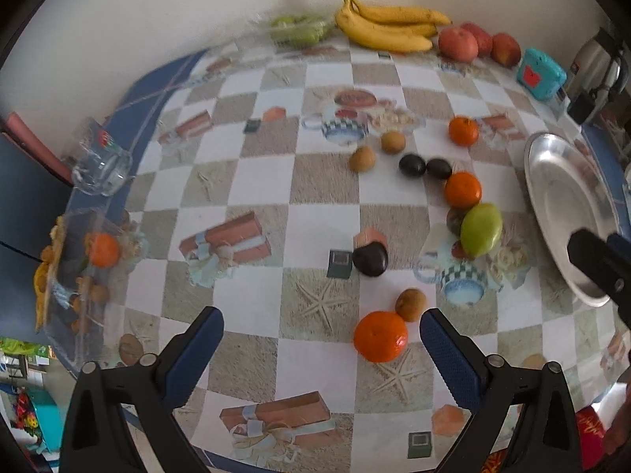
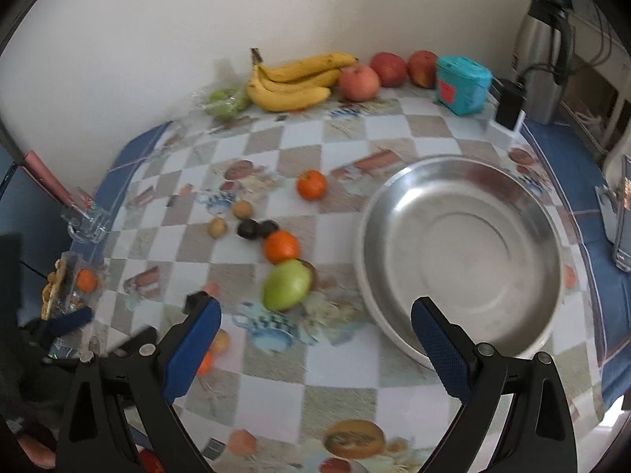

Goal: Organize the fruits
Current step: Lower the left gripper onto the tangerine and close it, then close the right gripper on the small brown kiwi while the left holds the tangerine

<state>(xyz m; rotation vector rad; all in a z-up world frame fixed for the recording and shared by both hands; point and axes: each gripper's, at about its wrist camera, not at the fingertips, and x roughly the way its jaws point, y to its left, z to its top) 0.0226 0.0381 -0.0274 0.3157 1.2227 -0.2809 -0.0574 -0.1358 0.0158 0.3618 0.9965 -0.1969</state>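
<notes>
Hovering wide-open and empty, the left gripper should pinch the firm, rollable tangerine across its middle, just beside the small brown fruit.

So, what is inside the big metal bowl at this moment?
Nothing: the metal bowl shows only its bare shiny bottom, no fruit. Its near rim is partly covered by the right gripper, so that small part cannot be checked.

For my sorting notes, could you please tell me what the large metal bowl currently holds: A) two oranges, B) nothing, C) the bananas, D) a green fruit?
B: the metal bowl shows only its bare shiny bottom in the right wrist view, with no fruit inside.
</notes>
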